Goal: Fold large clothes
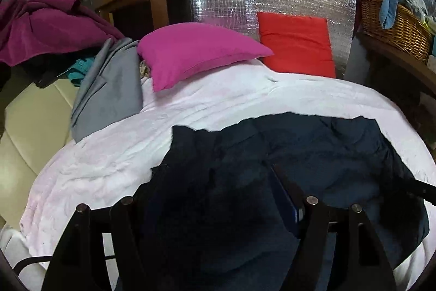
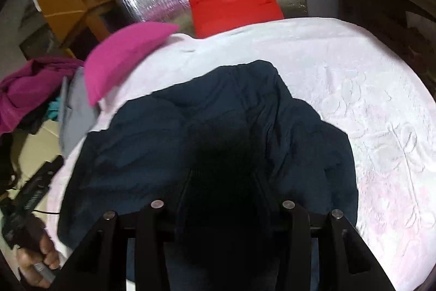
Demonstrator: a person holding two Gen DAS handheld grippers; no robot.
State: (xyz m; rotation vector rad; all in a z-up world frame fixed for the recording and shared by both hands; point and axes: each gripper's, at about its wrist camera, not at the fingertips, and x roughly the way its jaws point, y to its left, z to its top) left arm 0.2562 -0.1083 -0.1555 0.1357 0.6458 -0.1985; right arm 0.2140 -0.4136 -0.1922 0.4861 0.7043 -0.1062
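Lower left to centre of left wrist view: white bedspread (image 1: 109, 168), then navy padded jacket (image 1: 299, 149) spread on it, left gripper (image 1: 218, 168) wide over it, not pinching. Right wrist view, lower centre: right gripper (image 2: 222, 172) narrower over same jacket; grip impossible to tell.

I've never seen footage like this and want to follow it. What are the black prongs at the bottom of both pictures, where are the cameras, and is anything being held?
Each picture comes from a camera mounted on a hand-held two-finger gripper, looking along its fingers. The prongs are the left gripper and right gripper. A person's hand carries the left one. A dark blue garment lies on a white bedspread, with a pink pillow and red pillow behind. Both grippers look open above the garment; a grip isn't clearly visible.
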